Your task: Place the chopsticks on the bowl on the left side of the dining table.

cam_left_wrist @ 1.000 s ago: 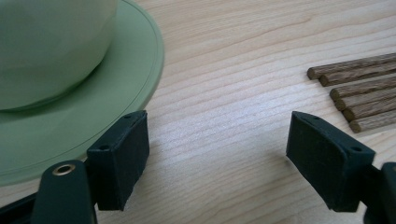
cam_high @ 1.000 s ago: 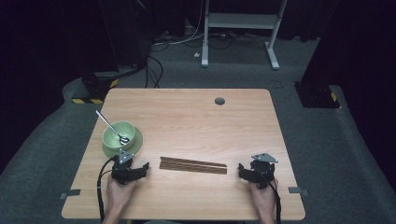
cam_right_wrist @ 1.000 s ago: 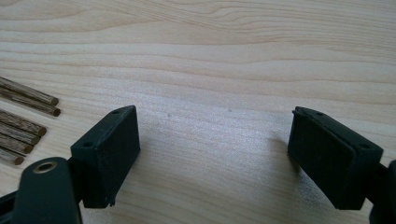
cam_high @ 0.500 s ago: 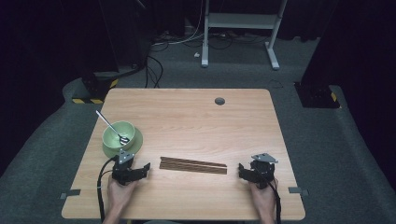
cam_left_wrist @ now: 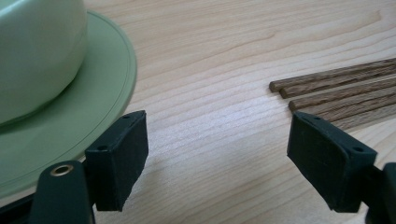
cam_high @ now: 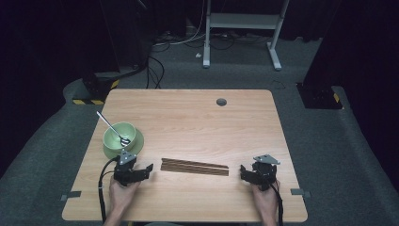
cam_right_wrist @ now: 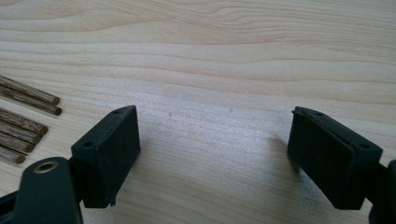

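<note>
- Chopsticks (cam_high: pixel 195 166): a flat bundle of thin wooden sticks on the table (cam_high: pixel 197 117), between the two grippers, at 6 o'clock from the table's centre.
- Handling judgement: light, stiff and round, so liable to roll or scatter; grip across the bundle near one end.
- Left gripper (cam_high: pixel 145 168): jaws wide, holding nothing, just beside the bundle's left ends (cam_left_wrist: pixel 280 87).
- Right gripper (cam_high: pixel 245 171): jaws wide, holding nothing; stick ends (cam_right_wrist: pixel 28 116) lie at its 9 o'clock.
- Green bowl (cam_high: pixel 119 135) with spoon (cam_high: pixel 112 127) sits on a plate (cam_left_wrist: pixel 100 88) at 12 o'clock from the left gripper.
- Stick count is hard to make out; both gripper views cut the bundle off.
</note>
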`<state>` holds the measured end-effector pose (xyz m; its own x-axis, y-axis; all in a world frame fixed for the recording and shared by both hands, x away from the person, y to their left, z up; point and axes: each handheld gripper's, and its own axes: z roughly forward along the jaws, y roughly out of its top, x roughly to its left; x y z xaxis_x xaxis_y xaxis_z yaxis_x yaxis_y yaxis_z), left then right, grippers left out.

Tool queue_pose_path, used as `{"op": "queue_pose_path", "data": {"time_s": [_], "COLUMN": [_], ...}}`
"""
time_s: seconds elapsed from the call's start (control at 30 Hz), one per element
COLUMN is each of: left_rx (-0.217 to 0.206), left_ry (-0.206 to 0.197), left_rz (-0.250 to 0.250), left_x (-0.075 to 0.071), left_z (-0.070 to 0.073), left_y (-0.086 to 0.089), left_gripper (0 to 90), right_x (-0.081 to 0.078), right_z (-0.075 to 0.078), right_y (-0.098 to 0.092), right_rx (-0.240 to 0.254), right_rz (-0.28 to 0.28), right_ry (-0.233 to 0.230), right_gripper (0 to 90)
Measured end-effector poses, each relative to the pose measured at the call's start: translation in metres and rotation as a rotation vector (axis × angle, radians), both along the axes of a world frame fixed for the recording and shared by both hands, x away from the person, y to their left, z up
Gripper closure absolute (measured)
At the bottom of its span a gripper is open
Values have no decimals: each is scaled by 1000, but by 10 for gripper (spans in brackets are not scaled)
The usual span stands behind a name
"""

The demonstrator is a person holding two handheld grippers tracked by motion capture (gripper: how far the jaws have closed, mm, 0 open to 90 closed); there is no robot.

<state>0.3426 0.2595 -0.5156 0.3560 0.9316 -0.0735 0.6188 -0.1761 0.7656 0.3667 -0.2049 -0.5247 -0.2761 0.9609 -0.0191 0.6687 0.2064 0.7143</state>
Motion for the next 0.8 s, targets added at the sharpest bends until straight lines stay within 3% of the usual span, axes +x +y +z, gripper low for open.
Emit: {"op": "queue_pose_path", "data": {"time_s": [0.8], "left_rx": [-22], "left_ry": [-18], "left_rz": [-55], "left_x": [5], "left_z": [19], "left_y": [-20], "left_gripper": [185], "right_x": [-1], "right_z": [0], "right_y": [0], "right_rx": [-3], "right_rz": [12], "right_ry": [-6], "right_gripper": [186]}}
